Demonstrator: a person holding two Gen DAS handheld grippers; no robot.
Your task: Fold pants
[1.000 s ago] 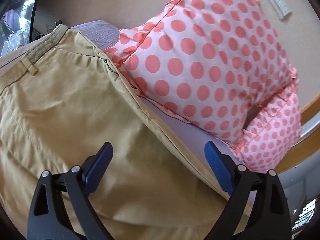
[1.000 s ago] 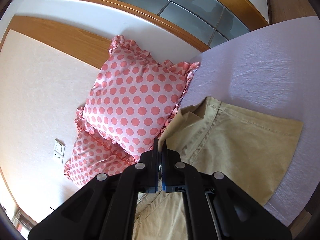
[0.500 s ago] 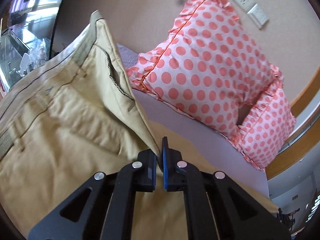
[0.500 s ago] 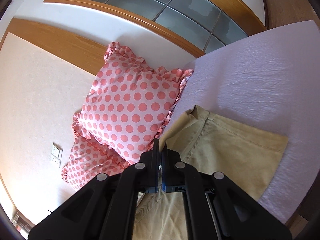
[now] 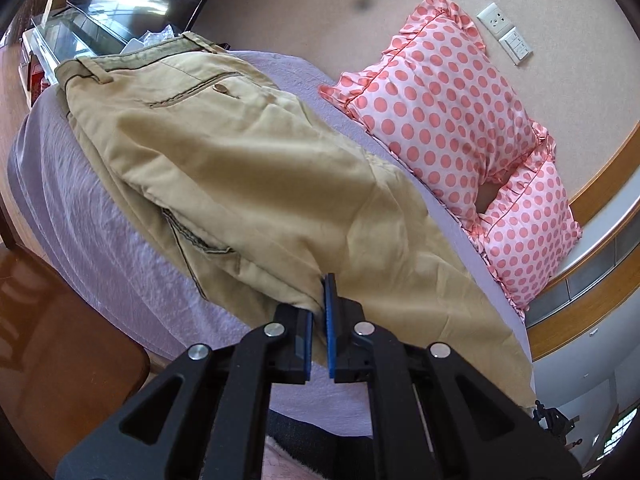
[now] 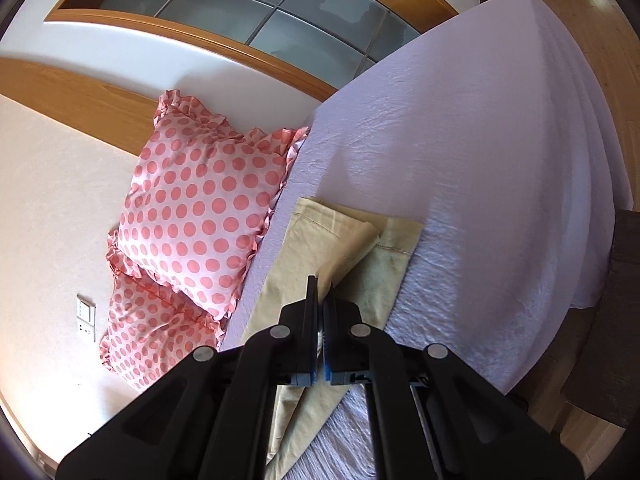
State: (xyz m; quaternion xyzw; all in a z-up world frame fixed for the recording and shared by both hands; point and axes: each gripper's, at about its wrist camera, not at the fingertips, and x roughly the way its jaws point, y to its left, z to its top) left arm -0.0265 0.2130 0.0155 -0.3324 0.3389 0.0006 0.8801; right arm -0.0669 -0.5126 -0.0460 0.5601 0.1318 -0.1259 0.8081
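Tan pants (image 5: 248,168) lie on a lilac bed (image 5: 92,216), folded lengthwise with one half over the other, the waistband at the far left. My left gripper (image 5: 318,308) is shut on the folded edge of the pants near the seat. In the right wrist view the leg ends (image 6: 340,236) lie on the bed (image 6: 472,168), the upper cuff askew over the lower one. My right gripper (image 6: 320,292) is shut on the upper leg's edge, just above the bed.
Two pink polka-dot pillows (image 5: 436,96) (image 6: 196,208) lean against the wall along the bed's far side. A wooden chair or table (image 5: 52,344) stands at the bed's near left. A glass cabinet (image 5: 92,20) is beyond the waistband. The bed's edge (image 6: 592,200) drops off right.
My left gripper shut on the pants edge and pulled it over toward me, folding one half onto the other. My right gripper carried the leg end over and down onto the other leg.
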